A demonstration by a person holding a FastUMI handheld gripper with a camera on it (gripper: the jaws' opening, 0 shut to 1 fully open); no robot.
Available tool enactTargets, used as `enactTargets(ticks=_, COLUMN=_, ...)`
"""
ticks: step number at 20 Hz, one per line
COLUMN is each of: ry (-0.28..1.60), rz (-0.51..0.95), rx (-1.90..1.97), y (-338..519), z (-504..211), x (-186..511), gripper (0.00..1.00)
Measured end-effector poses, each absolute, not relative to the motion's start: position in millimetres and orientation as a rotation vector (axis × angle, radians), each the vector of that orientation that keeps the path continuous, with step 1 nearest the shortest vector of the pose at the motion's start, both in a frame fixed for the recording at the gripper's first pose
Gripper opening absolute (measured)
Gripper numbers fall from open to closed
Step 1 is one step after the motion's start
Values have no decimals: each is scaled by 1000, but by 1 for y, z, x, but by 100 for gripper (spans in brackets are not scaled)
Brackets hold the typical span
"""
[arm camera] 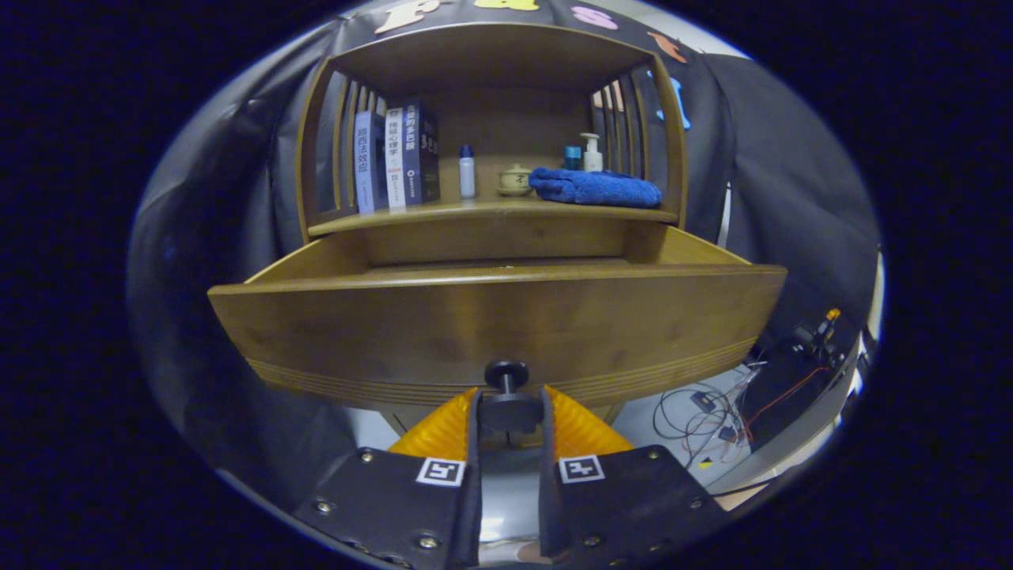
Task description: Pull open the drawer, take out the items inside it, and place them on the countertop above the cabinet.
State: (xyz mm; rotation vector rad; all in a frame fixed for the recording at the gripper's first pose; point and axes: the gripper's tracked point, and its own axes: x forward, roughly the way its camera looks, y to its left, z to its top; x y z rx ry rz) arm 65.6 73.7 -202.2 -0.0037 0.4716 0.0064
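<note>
the hand-held gripper [510, 412] is clamped on the round dark knob [507, 374] at the lower middle of the wooden drawer's [491, 317] front, one finger pressing on each side of it. the drawer stands pulled out of the cabinet [491, 71]; its inside is hidden behind the front panel. on the shelf [491, 210] above it: books [396, 158] at the left edge, a small white bottle [467, 172], a lidded cup [515, 180], and a folded blue towel [595, 188] toward the right edge.

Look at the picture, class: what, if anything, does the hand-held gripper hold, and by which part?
The hand-held gripper holds the pulled-out drawer by its round knob, both fingers closed on the knob's stem and base.
</note>
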Motion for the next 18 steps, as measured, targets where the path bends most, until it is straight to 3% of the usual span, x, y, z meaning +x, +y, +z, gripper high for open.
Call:
enactTargets(ticks=8, ry=472, rz=15, rx=-18, y=74, z=-204, x=65, gripper=29)
enactTargets(ticks=11, ry=454, rz=22, rx=-16, y=76, z=-196, x=62, gripper=42)
enactTargets(ticks=18, ry=310, rz=48, rx=-89, y=92, z=-114, x=65, gripper=44)
